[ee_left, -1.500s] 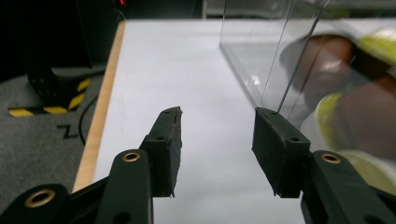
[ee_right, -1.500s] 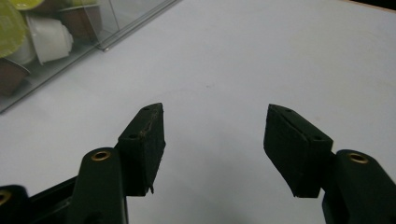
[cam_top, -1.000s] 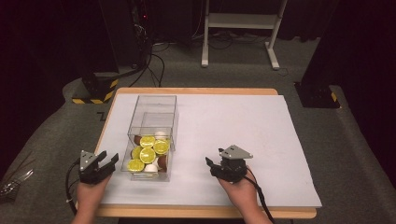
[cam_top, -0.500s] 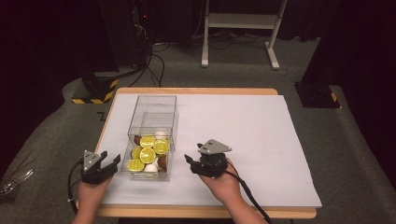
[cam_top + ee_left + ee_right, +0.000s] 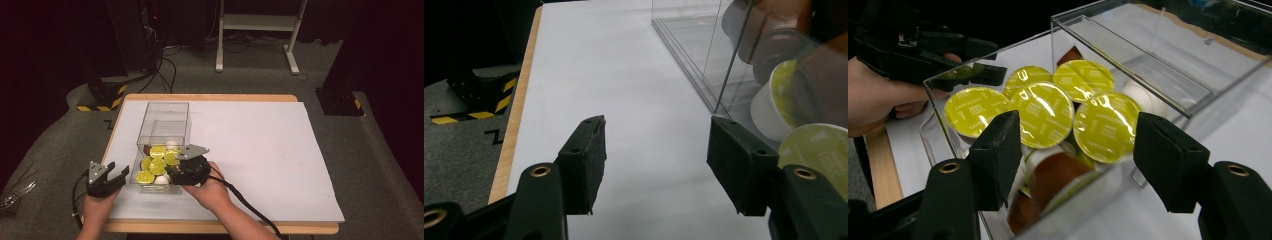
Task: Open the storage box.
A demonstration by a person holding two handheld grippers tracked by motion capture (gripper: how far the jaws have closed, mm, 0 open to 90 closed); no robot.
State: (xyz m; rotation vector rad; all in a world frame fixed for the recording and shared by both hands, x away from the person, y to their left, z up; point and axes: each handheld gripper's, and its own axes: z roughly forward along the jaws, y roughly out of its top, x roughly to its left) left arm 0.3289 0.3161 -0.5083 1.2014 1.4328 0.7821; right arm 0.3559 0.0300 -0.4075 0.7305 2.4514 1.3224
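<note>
At the table's near left edge, the left gripper (image 5: 114,176) rests on the white mat (image 5: 260,150), jaws apart and empty, just beside a clear plastic box (image 5: 165,122). Yellow-lidded capsules (image 5: 158,165) fill the box's near end. The right gripper (image 5: 176,169), its empty jaws just opening, hovers over that end.

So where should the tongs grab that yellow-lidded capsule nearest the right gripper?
Probably by its rim, from straight above: the capsule sits lid-up in the clear box, packed against other capsules, so only the lid edge is free. The right tongs hover open above it.
</note>
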